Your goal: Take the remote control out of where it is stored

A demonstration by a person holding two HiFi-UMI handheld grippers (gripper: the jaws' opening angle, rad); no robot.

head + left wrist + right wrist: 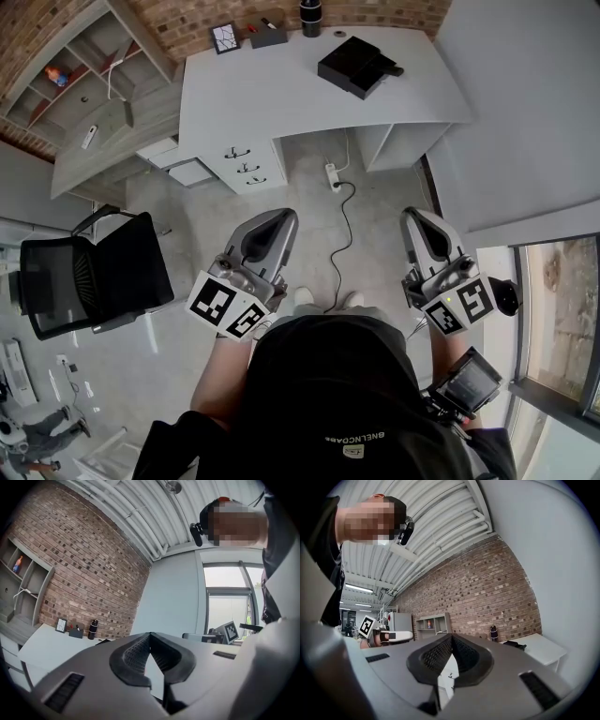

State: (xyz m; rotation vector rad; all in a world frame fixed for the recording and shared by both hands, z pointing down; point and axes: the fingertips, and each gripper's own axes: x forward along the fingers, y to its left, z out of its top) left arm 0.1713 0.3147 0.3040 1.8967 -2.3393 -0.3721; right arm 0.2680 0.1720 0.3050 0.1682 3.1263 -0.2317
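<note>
My left gripper [284,216] and right gripper [413,215] hang level in front of me over the floor, well short of the white desk [281,94]. Both are shut with nothing between the jaws; the tips meet in the left gripper view [150,634] and in the right gripper view [451,636]. A slim white thing that may be the remote control [89,137] lies on the grey shelf unit [94,103] at the far left. Under the desk stands a white drawer unit [246,165] with its drawers closed.
A black box [356,66], a dark bottle [310,17] and small items [267,36] sit on the desk. A black office chair [89,277] stands at my left. A power strip with its cable [334,178] lies on the floor ahead. A window [558,309] is at my right.
</note>
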